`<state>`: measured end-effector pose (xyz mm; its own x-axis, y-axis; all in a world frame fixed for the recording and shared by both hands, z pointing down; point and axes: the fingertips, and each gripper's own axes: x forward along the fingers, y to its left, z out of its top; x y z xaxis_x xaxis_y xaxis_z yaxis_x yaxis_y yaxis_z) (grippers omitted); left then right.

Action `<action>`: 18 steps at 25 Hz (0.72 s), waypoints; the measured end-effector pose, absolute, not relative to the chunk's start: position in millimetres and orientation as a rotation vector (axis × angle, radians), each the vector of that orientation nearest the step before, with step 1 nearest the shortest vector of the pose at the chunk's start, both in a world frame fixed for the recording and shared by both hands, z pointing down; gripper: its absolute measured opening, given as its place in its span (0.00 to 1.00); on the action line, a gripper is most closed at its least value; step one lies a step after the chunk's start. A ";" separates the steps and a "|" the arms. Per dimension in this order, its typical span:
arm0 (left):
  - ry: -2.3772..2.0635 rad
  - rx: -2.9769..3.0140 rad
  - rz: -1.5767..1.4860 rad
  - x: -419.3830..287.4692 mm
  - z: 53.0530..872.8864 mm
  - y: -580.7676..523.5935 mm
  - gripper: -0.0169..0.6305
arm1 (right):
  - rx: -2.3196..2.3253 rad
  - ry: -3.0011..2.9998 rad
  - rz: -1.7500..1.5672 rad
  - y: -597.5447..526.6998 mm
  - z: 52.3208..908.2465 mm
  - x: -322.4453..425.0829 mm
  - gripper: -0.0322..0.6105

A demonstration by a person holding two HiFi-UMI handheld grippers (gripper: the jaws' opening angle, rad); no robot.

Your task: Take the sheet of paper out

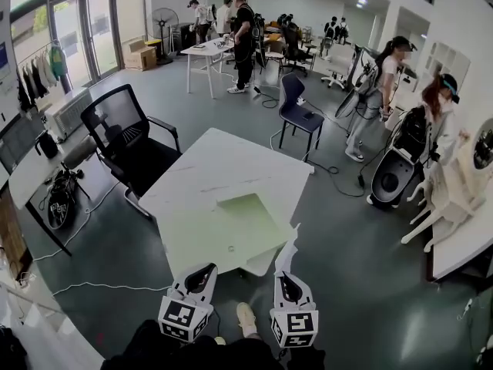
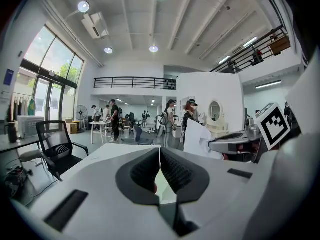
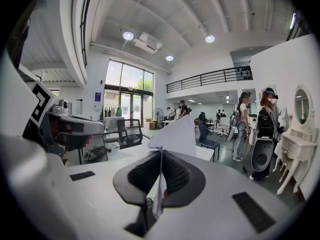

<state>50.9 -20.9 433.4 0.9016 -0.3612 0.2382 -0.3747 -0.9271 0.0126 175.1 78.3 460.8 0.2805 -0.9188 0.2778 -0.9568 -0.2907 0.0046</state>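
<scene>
Two grippers show side by side at the bottom of the head view, and the right gripper point(image 1: 286, 277) has the sheet of paper point(image 1: 289, 249). The white sheet is pinched between its two fingers, which are pressed tight on the lower part of it. In the right gripper view the sheet of paper point(image 3: 176, 133) runs as a thin white line down the crack between the dark fingers point(image 3: 177, 176). Above their tips it stands up and spreads out wide. It is up in the air over the near edge of the white table point(image 1: 200, 183). A flat green folder point(image 1: 250, 216) lies on that table, just past the top corner of the sheet. I cannot tell if the sheet touches the folder. The left gripper point(image 1: 202, 274) is just beside the right one, a little apart from it. Its fingers point(image 2: 175, 171) are closed together at the tips and nothing is between them. From the left gripper view the sheet of paper point(image 2: 200, 136) shows off to the right, sticking up. Both grippers point away from the person toward the table and tip down a little. Their cubes with black and white squares face up at the head camera.
</scene>
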 end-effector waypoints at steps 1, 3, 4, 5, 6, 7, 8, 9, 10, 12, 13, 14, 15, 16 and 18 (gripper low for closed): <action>-0.584 3.006 0.359 51.3 433.3 -21.3 0.06 | 2.372 -1.758 0.330 77.9 460.2 175.7 0.08; -0.588 3.006 0.358 51.6 433.9 -21.5 0.06 | 2.370 -1.760 0.327 77.4 460.1 176.3 0.08; -0.590 3.005 0.359 51.7 434.4 -21.0 0.06 | 2.369 -1.761 0.326 77.7 460.1 176.7 0.08; -0.592 3.004 0.358 51.9 434.8 -20.3 0.06 | 2.368 -1.762 0.324 78.1 459.8 177.2 0.08; -0.592 3.003 0.356 52.0 434.6 -19.7 0.06 | 2.367 -1.763 0.321 78.4 459.1 177.7 0.08; -0.592 3.003 0.354 52.0 434.2 -19.2 0.06 | 2.366 -1.763 0.319 78.7 458.3 177.8 0.08; -0.592 3.002 0.354 51.8 433.7 -18.9 0.06 | 2.364 -1.763 0.318 78.7 457.8 177.5 0.08; -0.593 3.001 0.355 51.5 433.4 -18.9 0.06 | 2.361 -1.764 0.319 78.7 457.6 177.1 0.08; -0.594 3.000 0.356 51.2 433.3 -18.9 0.06 | 2.359 -1.764 0.319 78.7 457.6 176.7 0.08; -0.593 2.996 0.356 51.4 433.6 -18.7 0.06 | 2.358 -1.764 0.320 78.9 458.0 176.9 0.08; -0.591 2.994 0.355 52.0 434.1 -18.3 0.06 | 2.359 -1.764 0.320 79.2 458.4 177.7 0.08; -0.590 2.991 0.354 52.9 434.9 -17.9 0.06 | 2.359 -1.765 0.320 79.6 458.9 178.9 0.08; -0.592 2.989 0.354 53.7 435.6 -17.8 0.06 | 2.358 -1.766 0.319 79.6 459.3 180.2 0.08; -0.594 2.988 0.355 54.3 436.1 -18.0 0.06 | 2.357 -1.767 0.319 79.3 459.6 181.4 0.08; -0.602 2.985 0.357 54.3 436.3 -19.4 0.06 | 2.354 -1.770 0.320 77.8 459.3 182.8 0.08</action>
<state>54.3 -19.4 436.3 0.8959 -0.3730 0.2415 -0.3907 -0.9201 0.0280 182.8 77.8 459.3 0.2686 -0.9226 0.2768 -0.9611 -0.2757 0.0136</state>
